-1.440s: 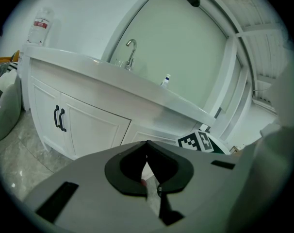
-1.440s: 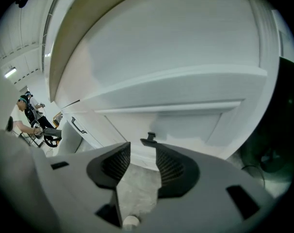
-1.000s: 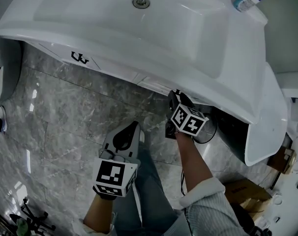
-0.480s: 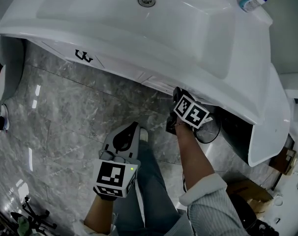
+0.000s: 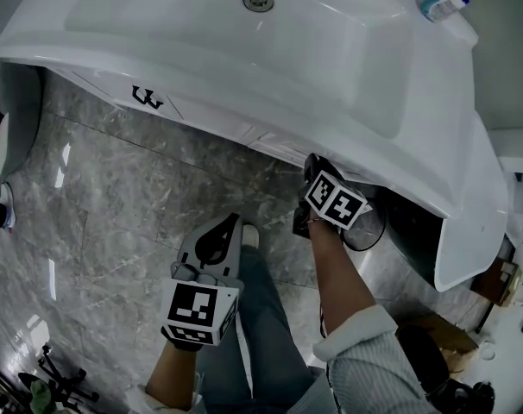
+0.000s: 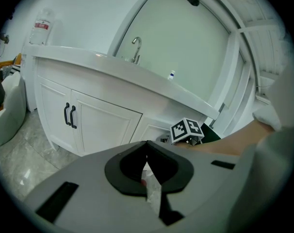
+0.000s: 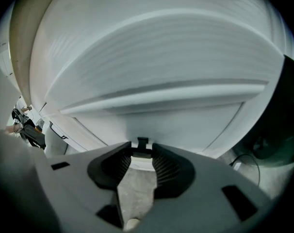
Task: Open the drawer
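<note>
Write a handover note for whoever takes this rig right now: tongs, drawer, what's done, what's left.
Left tongs: shut, empty, not on anything.
Right tongs: have just been closing, and now grip the drawer handle between them.
Drawer: closed, front not yet pulled out.
Done: reach and grip on the handle.
Left: pull the drawer open.
</note>
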`<state>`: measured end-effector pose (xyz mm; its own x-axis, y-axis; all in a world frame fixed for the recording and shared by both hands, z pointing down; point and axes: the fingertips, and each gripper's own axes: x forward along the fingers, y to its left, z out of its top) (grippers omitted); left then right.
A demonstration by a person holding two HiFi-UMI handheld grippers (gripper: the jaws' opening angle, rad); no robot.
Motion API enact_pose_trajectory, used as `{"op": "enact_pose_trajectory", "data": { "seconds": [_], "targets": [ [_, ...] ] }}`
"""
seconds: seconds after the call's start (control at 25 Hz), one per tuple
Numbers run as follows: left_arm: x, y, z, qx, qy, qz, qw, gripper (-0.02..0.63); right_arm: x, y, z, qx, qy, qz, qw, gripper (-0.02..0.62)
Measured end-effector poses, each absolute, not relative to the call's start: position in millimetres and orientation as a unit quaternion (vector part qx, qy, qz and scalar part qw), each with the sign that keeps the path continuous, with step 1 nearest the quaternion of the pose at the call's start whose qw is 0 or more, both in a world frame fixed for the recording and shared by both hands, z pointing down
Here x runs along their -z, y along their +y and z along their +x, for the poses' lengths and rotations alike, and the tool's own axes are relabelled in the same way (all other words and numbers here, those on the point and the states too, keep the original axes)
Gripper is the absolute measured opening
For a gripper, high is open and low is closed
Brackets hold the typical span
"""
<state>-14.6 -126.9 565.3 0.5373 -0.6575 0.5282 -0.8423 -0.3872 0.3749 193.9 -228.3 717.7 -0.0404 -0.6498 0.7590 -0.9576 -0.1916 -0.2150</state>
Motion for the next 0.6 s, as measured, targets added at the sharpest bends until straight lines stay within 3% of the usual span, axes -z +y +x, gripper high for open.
{"op": "enact_pose_trajectory", "data": {
  "seconds": [0.6],
  "targets": [
    [-567,-127,-11,-0.149,-0.453,0.820,0.317,0.017,-713,-202,177,-0.340,-0.659,0.618,0.263,0.133]
  ]
}}
